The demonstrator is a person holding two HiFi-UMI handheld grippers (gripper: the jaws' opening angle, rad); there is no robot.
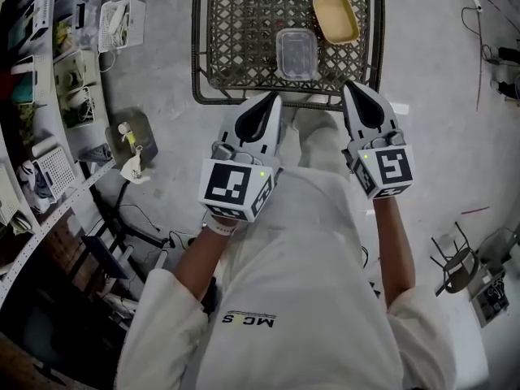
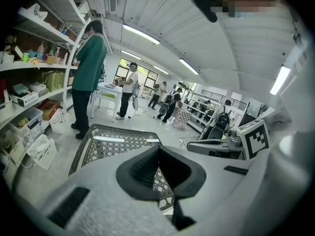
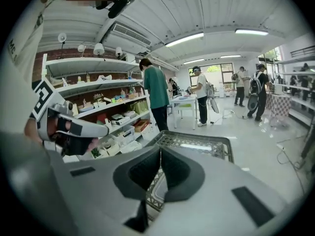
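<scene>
Head view, looking steeply down. The left tool [image 1: 272, 100] and right tool [image 1: 354, 92] are held side by side close to the person's body, tips pointing at the near rim of a dark lattice-top table [image 1: 197, 55]. The left gripper view [image 2: 158, 150] and right gripper view [image 3: 160, 151] each show the dark pads pressed together with nothing between them: both tools are closed and empty.

A clear lidded plastic box [image 1: 296, 54] lies flat on the near half of the table, ahead of the gap between the two tips and nearest the right tool. A yellow rectangular dish [image 1: 336, 16] sits just beside its far right corner. Cluttered shelving [image 1: 49, 96] stands at left on the grey concrete floor [image 1: 162, 71].

Judgement: a grasp on the box calls for jaws parted before descent, spanning its short sides, clear of the dish.
</scene>
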